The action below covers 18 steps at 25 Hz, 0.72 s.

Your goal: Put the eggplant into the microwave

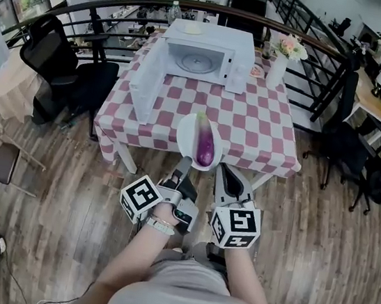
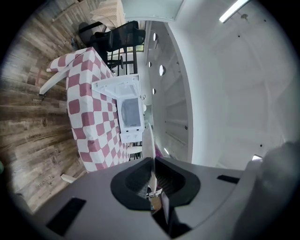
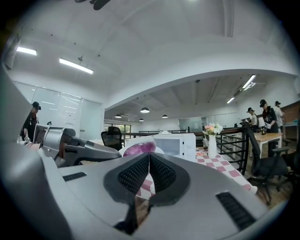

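The eggplant (image 1: 205,146) is a slim, glossy purple one, paler towards its greenish stem end, which points towards the microwave (image 1: 204,53). It lies lengthwise on a round white plate (image 1: 184,138). The plate is held over the near edge of the table (image 1: 257,125); whether it touches the cloth cannot be told. The left gripper (image 1: 183,162) is rolled onto its side and its jaws are clamped on the plate's near rim, which shows edge-on between the pads in the left gripper view (image 2: 148,143). The right gripper (image 1: 226,172) sits just beside the plate's right edge with its jaws pressed together and nothing between them. Its own view shows the eggplant (image 3: 139,149) beyond the closed tips. The microwave stands at the far side of the table, well apart from the plate, with its door (image 1: 147,87) swung wide to the left and the glass turntable (image 1: 197,62) bare inside. The stretch of cloth between the plate and the cavity carries nothing. A white vase of flowers (image 1: 282,61) stands to the right of the microwave. The table wears a red-and-white checked cloth and stands on a wood-plank floor (image 1: 61,221). A black office chair (image 1: 64,74) is at its left, and a dark curved railing (image 1: 310,49) runs behind it.
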Tool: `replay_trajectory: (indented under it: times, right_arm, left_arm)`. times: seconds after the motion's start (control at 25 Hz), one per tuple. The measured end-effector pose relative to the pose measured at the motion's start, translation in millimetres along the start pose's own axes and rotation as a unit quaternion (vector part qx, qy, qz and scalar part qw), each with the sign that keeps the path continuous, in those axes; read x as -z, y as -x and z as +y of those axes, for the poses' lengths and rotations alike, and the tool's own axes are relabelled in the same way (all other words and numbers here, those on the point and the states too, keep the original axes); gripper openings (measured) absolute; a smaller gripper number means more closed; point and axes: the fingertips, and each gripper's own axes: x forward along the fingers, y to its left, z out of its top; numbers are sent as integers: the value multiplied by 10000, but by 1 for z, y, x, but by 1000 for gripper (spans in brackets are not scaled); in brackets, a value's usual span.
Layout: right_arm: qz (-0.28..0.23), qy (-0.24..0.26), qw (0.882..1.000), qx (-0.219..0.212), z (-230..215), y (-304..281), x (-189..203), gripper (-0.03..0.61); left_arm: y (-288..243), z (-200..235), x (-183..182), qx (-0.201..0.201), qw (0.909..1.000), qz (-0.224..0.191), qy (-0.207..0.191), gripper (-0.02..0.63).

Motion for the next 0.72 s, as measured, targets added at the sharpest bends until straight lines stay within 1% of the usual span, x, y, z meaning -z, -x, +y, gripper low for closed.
replay_trajectory:
  times: [0.24,0.4,0.48,0.72]
  right_arm:
    - [73,-58,9999,-53,7,-19,3,26]
    - [95,-66,9998,-144,6,-33,5,26]
    - [101,-56,9998,-191,4,-41,5,26]
    - [28,-54,9998,-210,-13,-63,0,26]
  left_arm:
    - [-4,6,-20,-33,10000,-86,25,25]
    - [-14,6,-32,19,9998,-192,43,25]
    - [-20,6,-38,71,9996,-257,77,25]
    - [-44,11,-50,49,9993,-358,53,25]
